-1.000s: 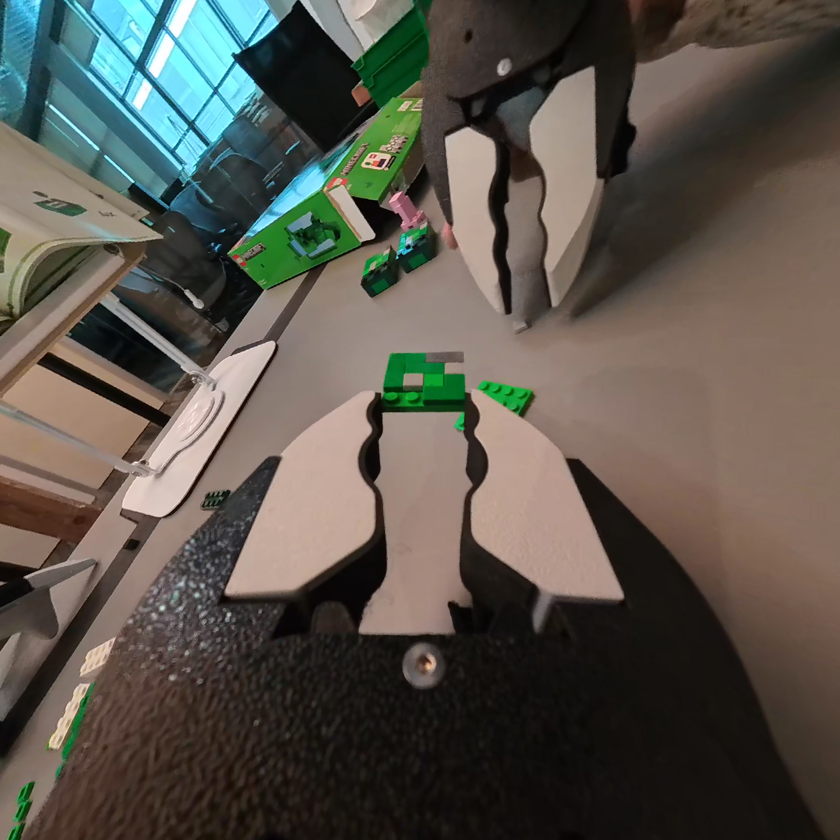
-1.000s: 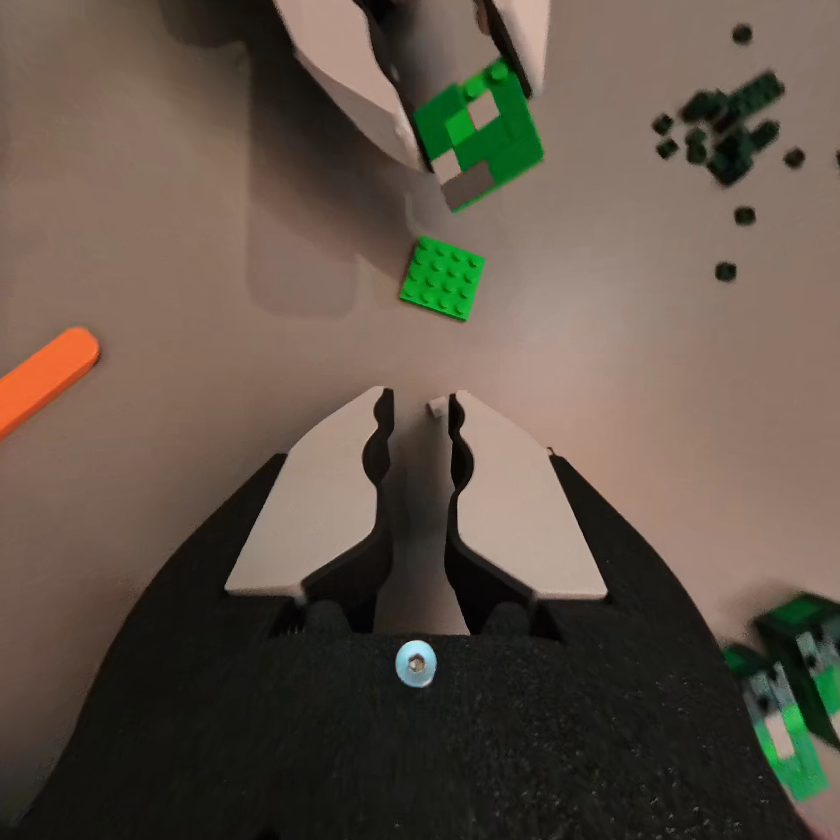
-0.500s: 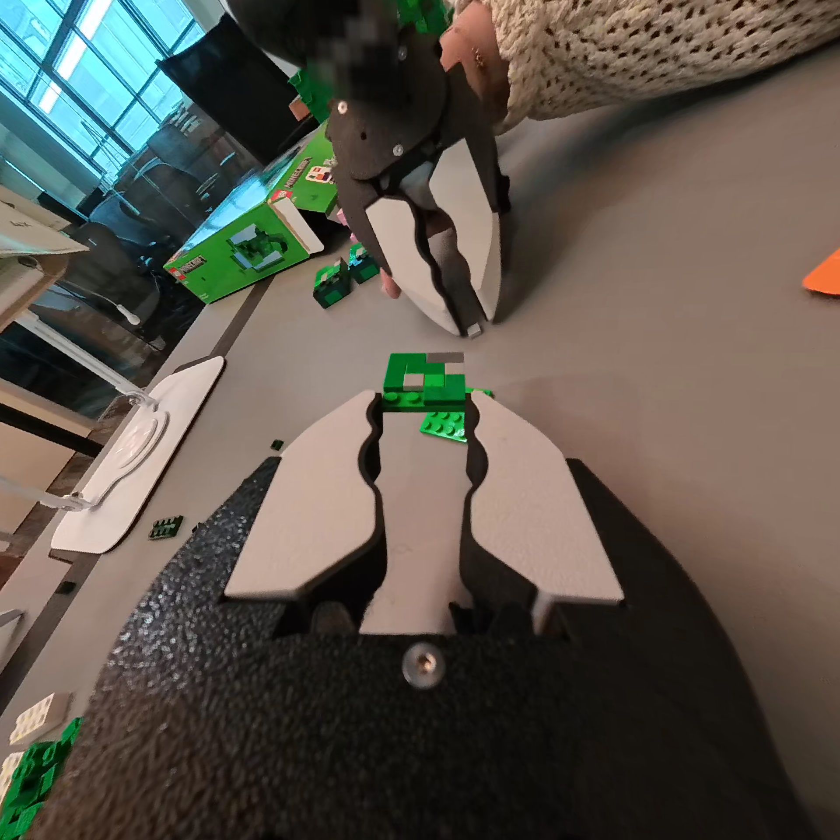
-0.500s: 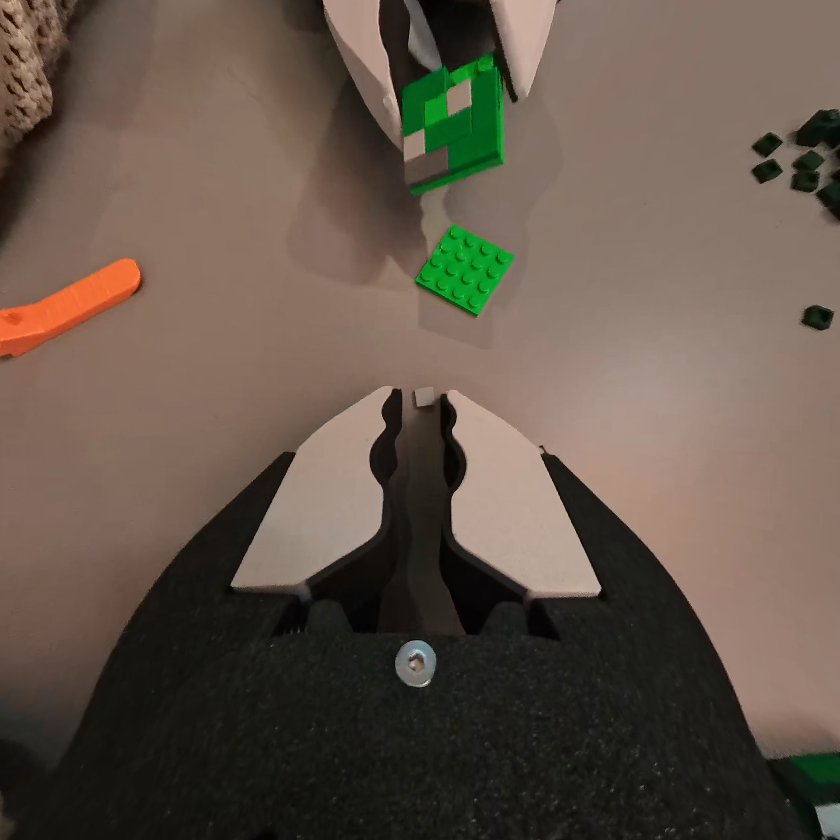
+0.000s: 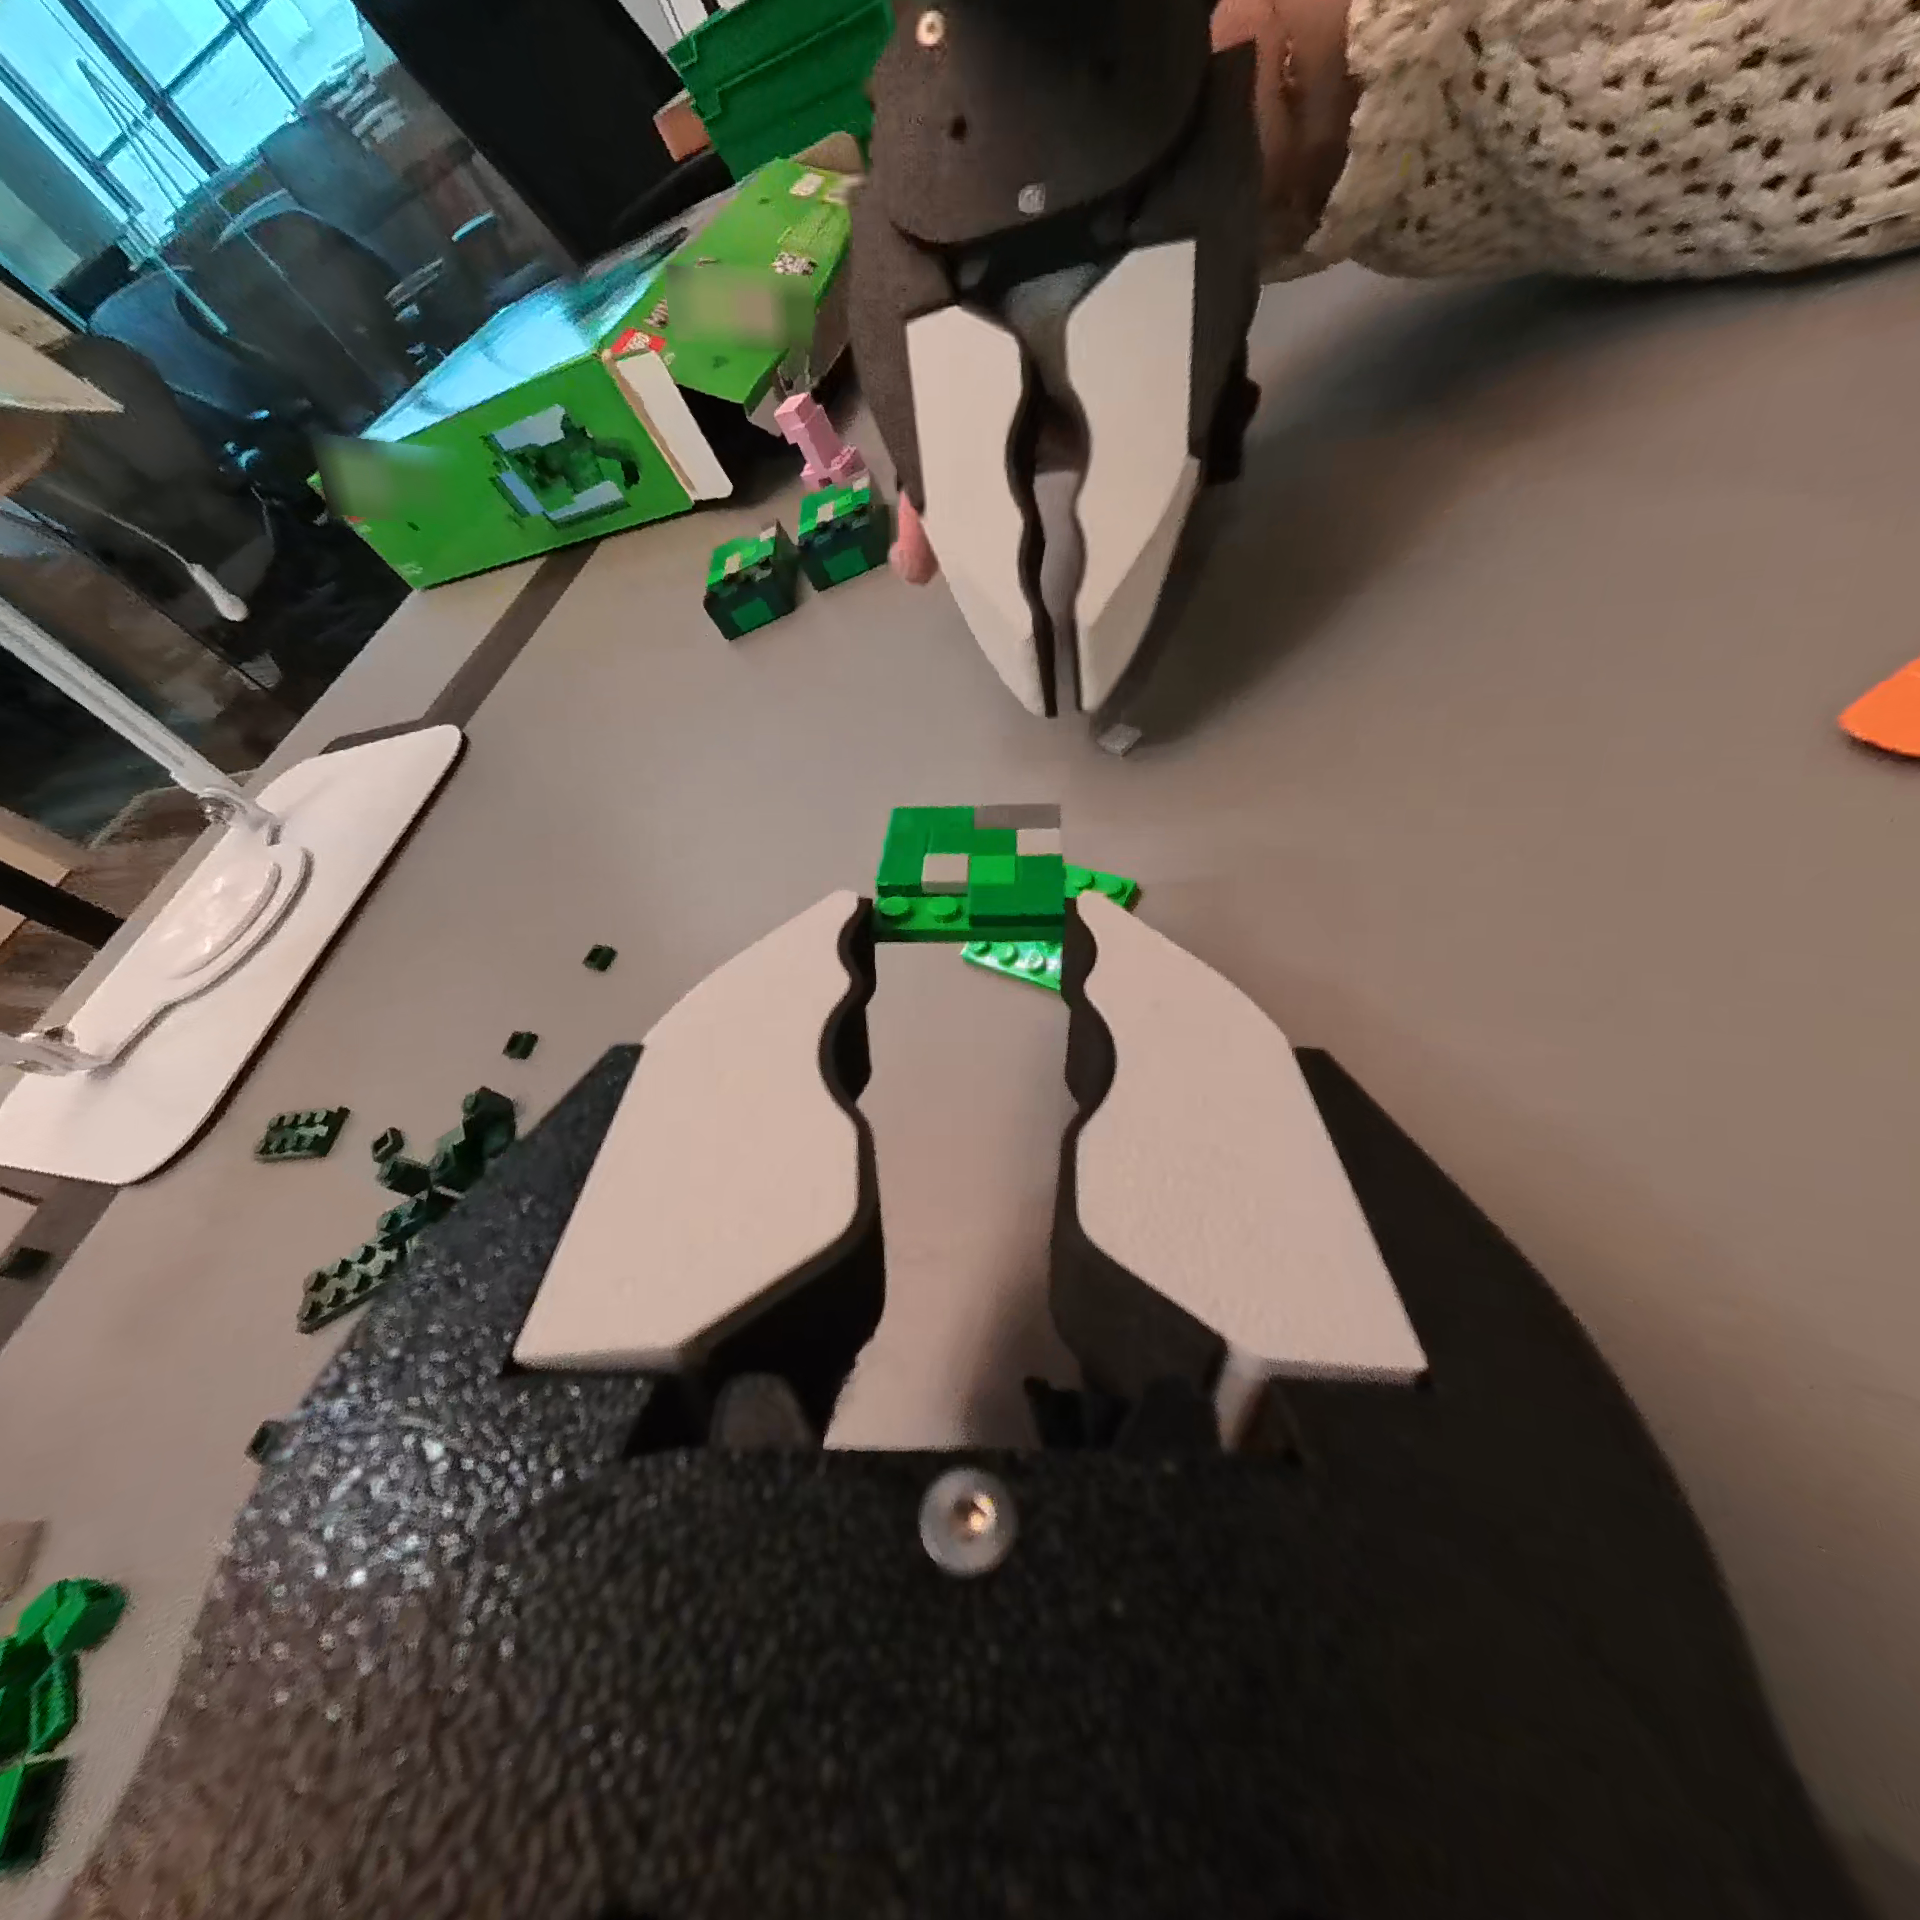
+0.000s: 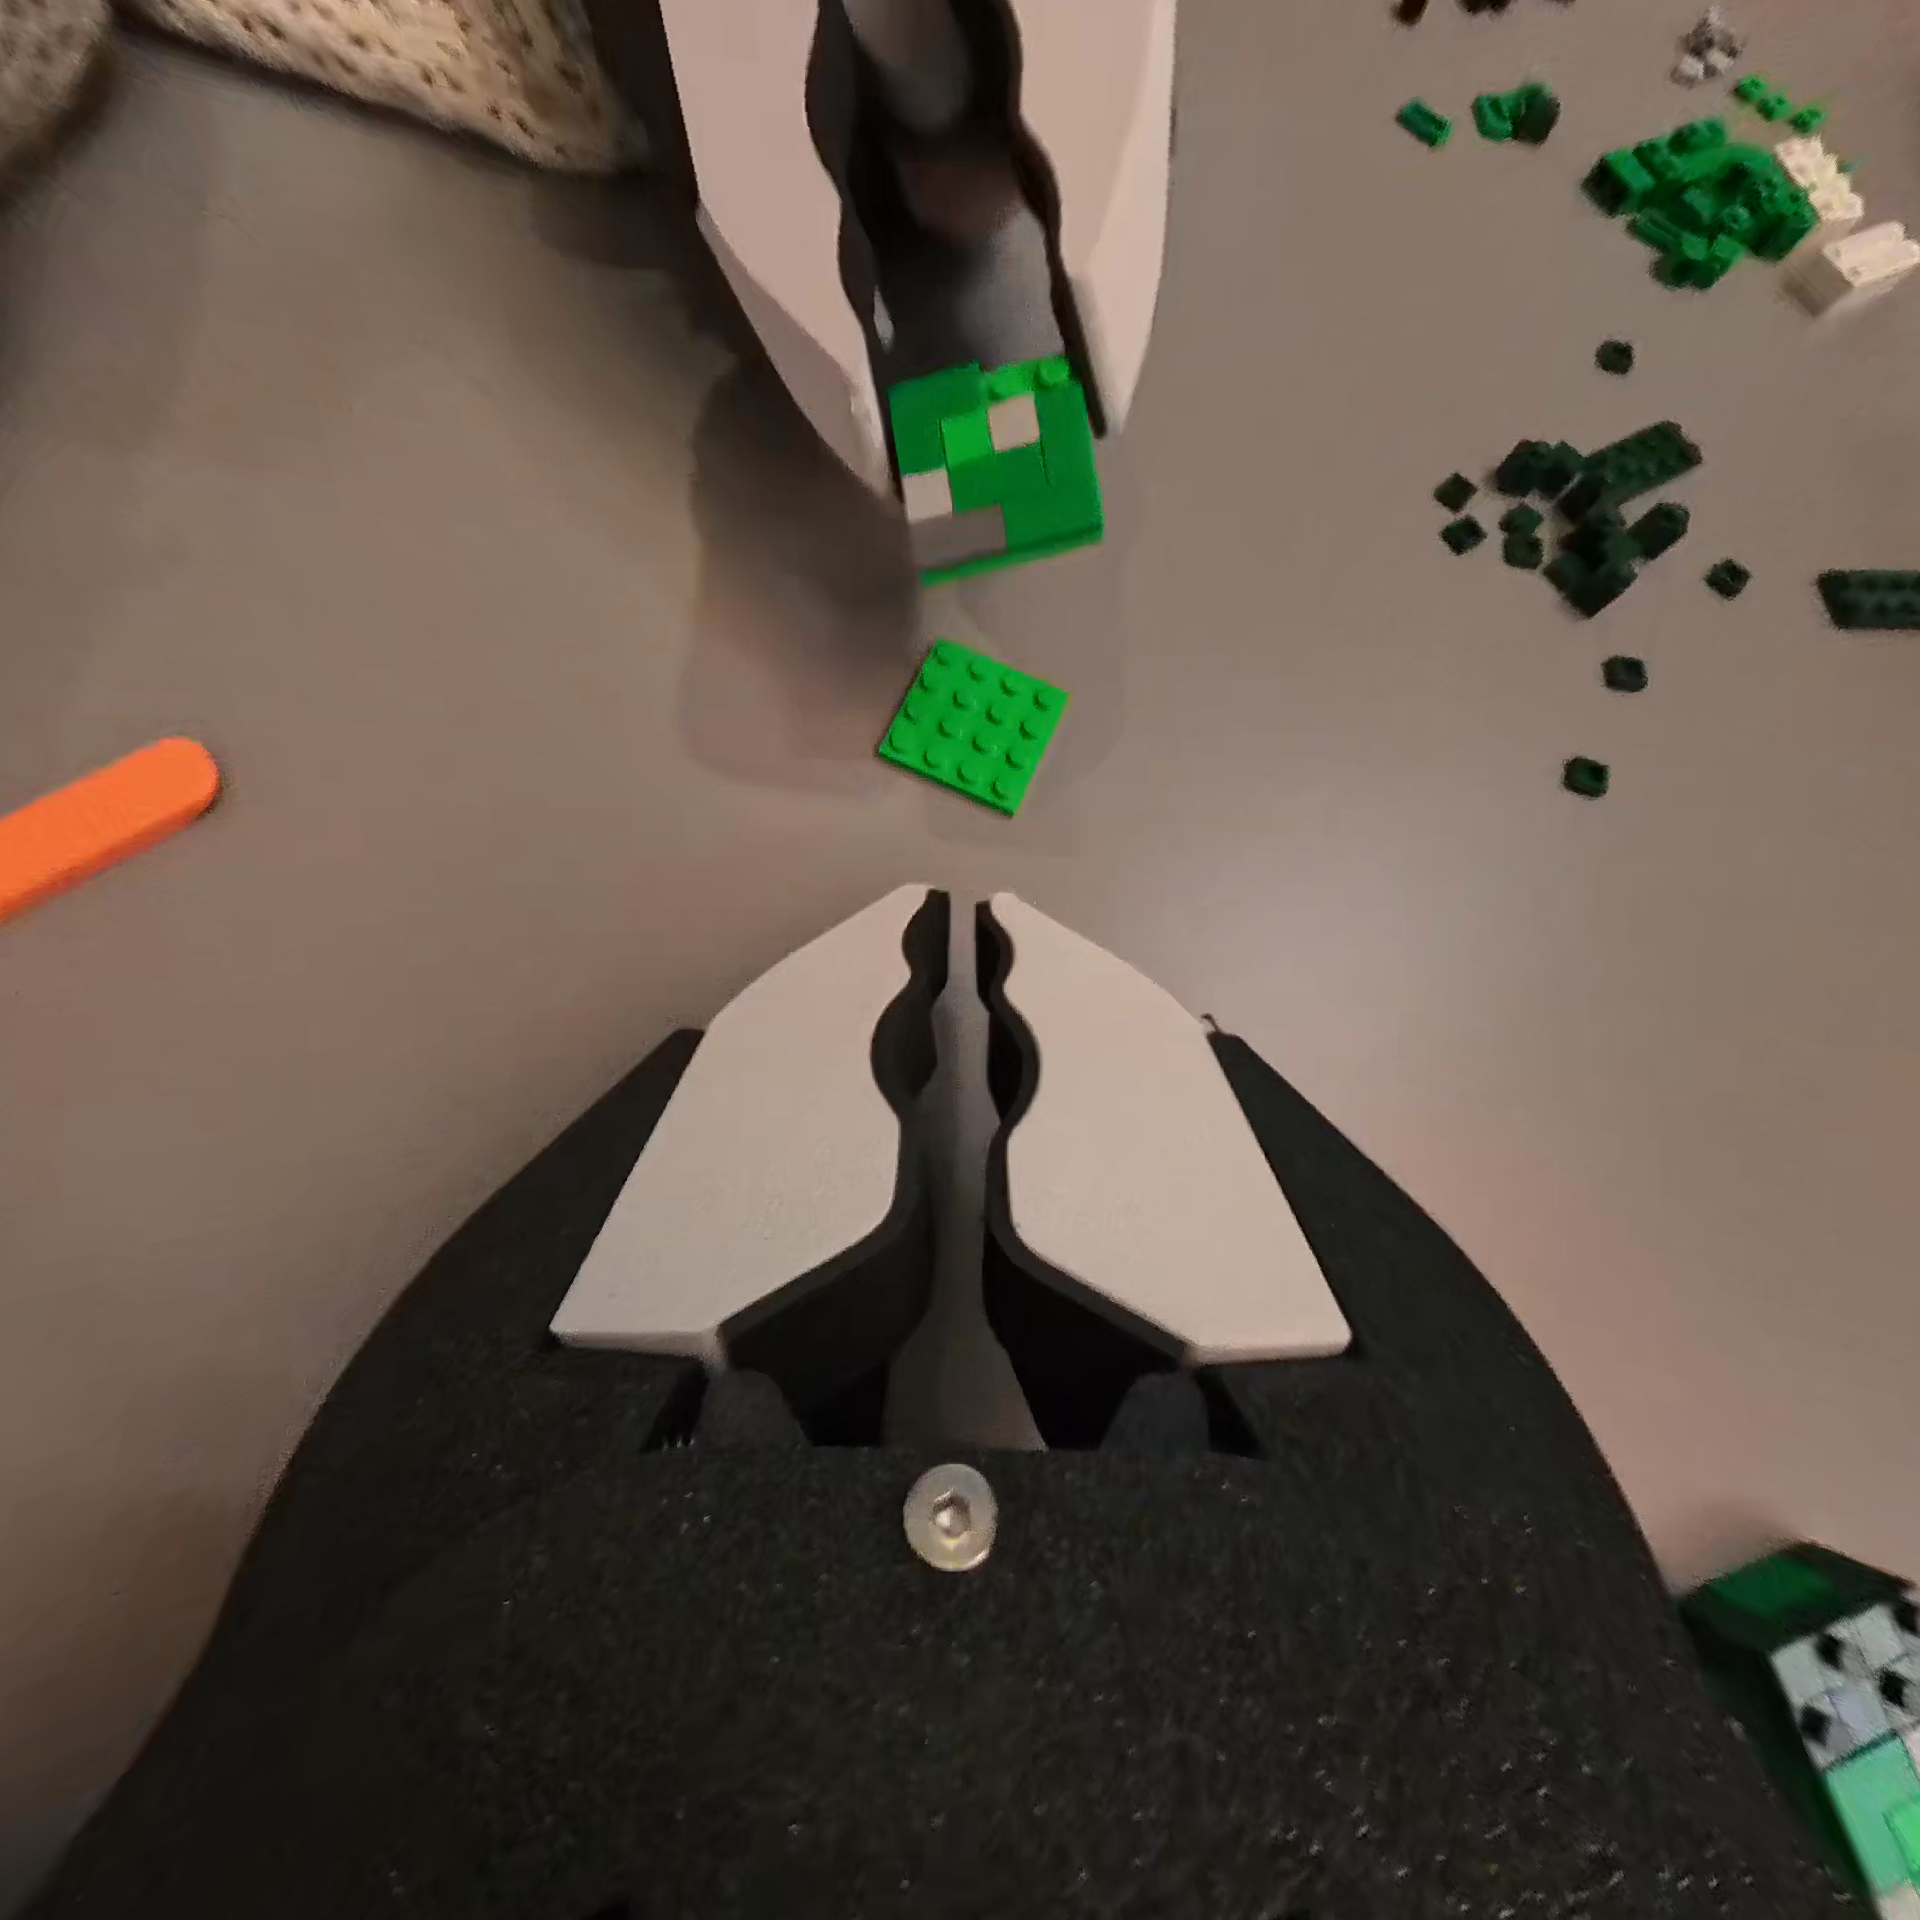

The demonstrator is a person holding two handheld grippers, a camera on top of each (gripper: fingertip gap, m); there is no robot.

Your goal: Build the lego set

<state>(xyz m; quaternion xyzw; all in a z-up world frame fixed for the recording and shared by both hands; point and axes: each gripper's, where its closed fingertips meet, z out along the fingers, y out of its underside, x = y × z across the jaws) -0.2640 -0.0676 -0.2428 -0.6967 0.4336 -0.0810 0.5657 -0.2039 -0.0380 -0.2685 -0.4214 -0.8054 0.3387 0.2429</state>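
My left gripper (image 5: 966, 914) is shut on a green plate assembly (image 5: 966, 873) topped with green and grey tiles, and holds it just above the table. It also shows in the right wrist view (image 6: 997, 468), between the left gripper's fingers (image 6: 790, 312). A bare green square plate (image 6: 975, 724) lies on the table under and in front of it. My right gripper (image 6: 961, 899) is shut with nothing between its pads, tips down at the table (image 5: 1060, 707). A small grey tile (image 5: 1117, 740) lies on the table just beside those tips, outside them.
An orange tool (image 6: 99, 821) lies to the left. Loose dark green pieces (image 6: 1579, 520) and a pile of green and white bricks (image 6: 1704, 197) lie to the right. A green box (image 5: 540, 457), two small built cubes (image 5: 790, 571) and a white stand base (image 5: 208, 935) are farther off. Spacing between my two grippers at the tips: around 8 cm.
My right gripper's jaws closed. The small grey tile that stood between its tips now lies beside them, so the pads came together on air. My left gripper still holds the assembly.
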